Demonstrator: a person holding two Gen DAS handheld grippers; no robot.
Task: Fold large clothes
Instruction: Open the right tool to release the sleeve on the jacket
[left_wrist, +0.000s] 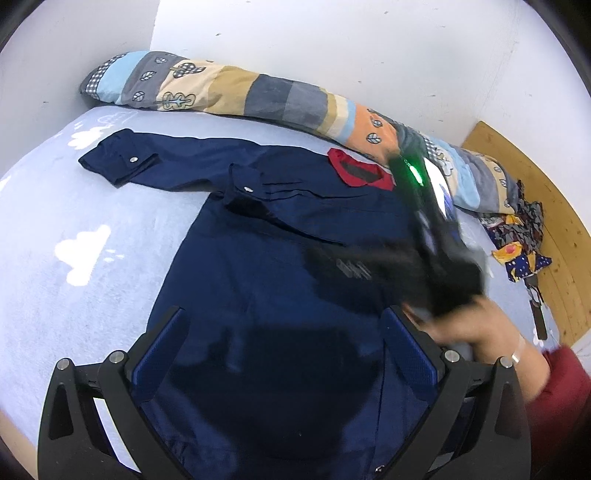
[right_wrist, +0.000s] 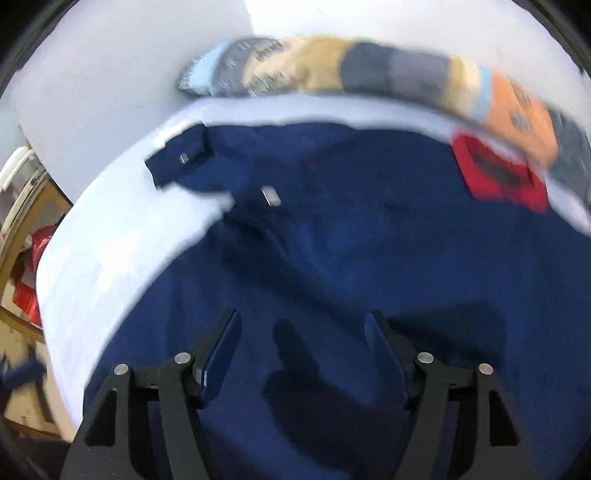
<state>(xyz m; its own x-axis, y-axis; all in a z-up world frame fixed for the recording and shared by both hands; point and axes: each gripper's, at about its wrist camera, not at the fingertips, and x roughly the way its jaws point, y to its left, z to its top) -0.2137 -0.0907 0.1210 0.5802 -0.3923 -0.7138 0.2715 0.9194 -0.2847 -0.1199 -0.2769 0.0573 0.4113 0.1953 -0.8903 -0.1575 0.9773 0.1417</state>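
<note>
A navy shirt (left_wrist: 258, 258) with a red collar (left_wrist: 360, 170) lies spread on the pale blue bed (left_wrist: 74, 221). One sleeve stretches to the far left and ends in a buttoned cuff (left_wrist: 118, 158). My left gripper (left_wrist: 284, 314) is open low over the shirt's body, with nothing between its blue pads. In the left wrist view my right gripper (left_wrist: 351, 266) is a dark blur over the shirt's right side, held by a hand (left_wrist: 476, 328). The right wrist view, itself blurred, shows that gripper (right_wrist: 301, 321) open above the shirt (right_wrist: 369, 240), its pads apart and bare.
A long patchwork bolster (left_wrist: 240, 96) lies along the white wall behind the shirt. A heap of patterned cloth (left_wrist: 521, 236) sits at the bed's right edge beside a wooden board (left_wrist: 546, 206). The person's red sleeve (left_wrist: 561, 384) fills the lower right. Red items (right_wrist: 33, 273) show beyond the bed's left edge.
</note>
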